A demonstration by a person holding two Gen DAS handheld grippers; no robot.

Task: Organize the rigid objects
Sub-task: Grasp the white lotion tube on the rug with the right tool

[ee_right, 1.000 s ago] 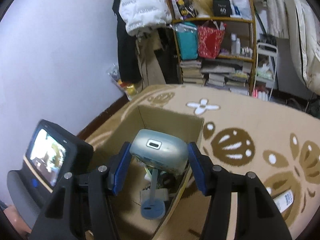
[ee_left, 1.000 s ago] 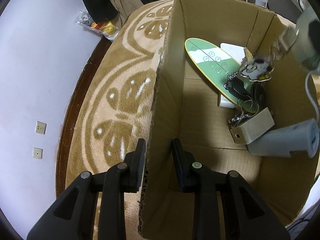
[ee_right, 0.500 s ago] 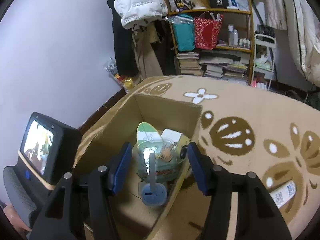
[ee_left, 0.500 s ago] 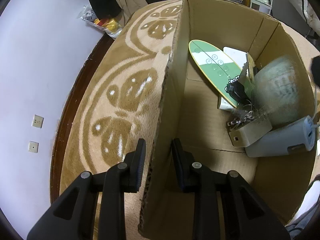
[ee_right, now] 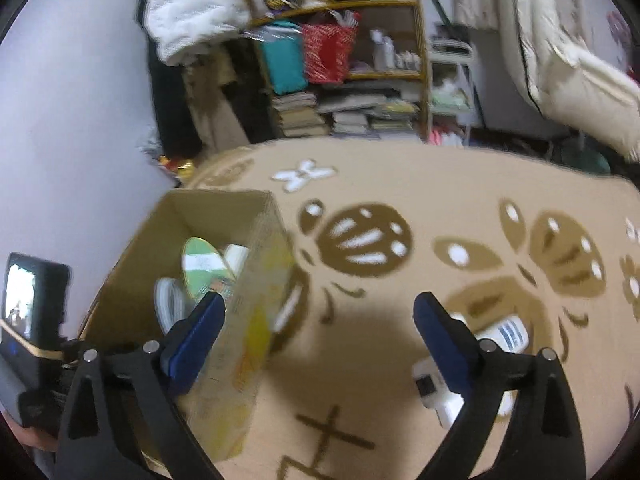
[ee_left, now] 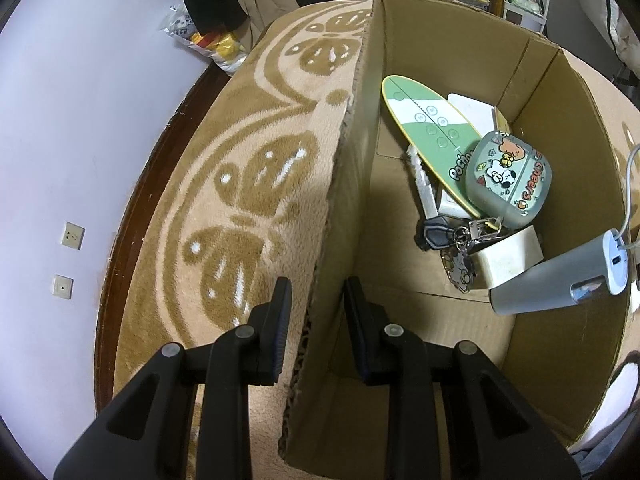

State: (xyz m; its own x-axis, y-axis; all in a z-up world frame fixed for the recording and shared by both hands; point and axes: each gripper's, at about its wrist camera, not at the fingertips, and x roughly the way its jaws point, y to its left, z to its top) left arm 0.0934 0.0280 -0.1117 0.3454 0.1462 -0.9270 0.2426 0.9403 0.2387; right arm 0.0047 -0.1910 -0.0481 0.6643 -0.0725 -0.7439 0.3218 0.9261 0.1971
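While the patterned rug (ee_right: 460, 200) fills the room around it, we see the cardboard box (ee_left: 560, 184) standing on it with a new arrival inside: the grey-green cartoon case (ee_left: 509, 176) now lies on the green oval board (ee_left: 428, 128), beside the key bunch (ee_left: 452, 236), the cream block (ee_left: 512, 256) and the grey cylinder (ee_left: 560, 280). A second ago our right gripper (ee_right: 316, 324) carried that case above the box; half a second ago the case was a blur in mid-drop. Now the right jaws stand wide apart and empty, swung off toward the open rug, where a white item (ee_right: 440, 396) lies just behind one finger. We judge this placement finished and the next pick likely to be that white item, though it is too blurred to name. Our left gripper (ee_left: 314, 312) has not shifted across the frames: its fingers straddle the near box wall, steadying it; whether they actually pinch the cardboard we cannot tell.
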